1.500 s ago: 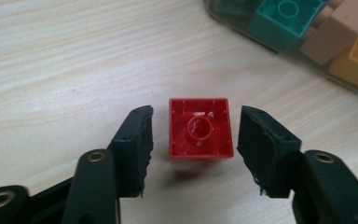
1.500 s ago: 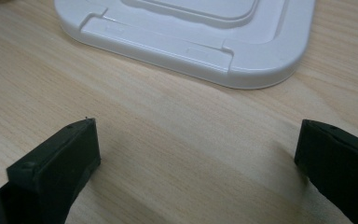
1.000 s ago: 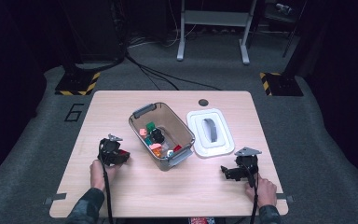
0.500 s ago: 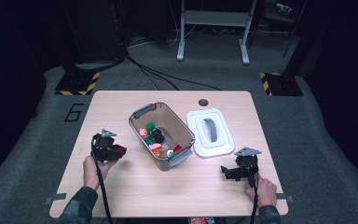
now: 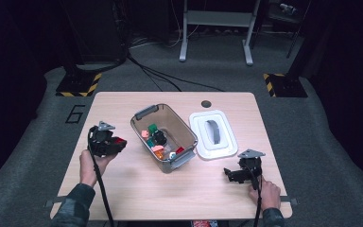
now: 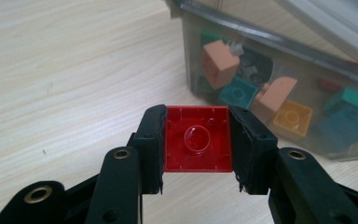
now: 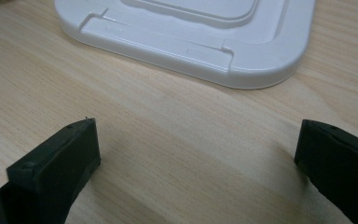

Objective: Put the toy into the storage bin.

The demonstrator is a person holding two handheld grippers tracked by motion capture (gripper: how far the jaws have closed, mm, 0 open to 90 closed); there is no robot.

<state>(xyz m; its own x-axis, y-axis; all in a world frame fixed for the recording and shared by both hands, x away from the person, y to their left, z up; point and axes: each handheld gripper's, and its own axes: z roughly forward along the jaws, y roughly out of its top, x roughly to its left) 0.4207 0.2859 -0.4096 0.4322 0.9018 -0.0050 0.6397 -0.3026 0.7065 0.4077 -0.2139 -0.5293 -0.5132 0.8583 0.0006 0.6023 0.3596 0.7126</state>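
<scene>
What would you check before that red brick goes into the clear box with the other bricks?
1. Red brick clamped between the left gripper jaws: ok.
2. Brick lifted off the table: ok.
3. Box open on top, its white lid lying beside it: ok.
4. Room left in the box among the bricks: ok.
5. Right gripper open, holding nothing, away from the box: ok.
6. Brick high enough to pass over the box rim: cannot tell.

One clear bin [image 5: 187, 137] sits on the table, with one white lid [image 5: 227, 148] beside it. One red brick [image 6: 196, 139] is outside the bin (gripped), two grippers are in hand, and the bricks inside the bin overlap too much to count.
</scene>
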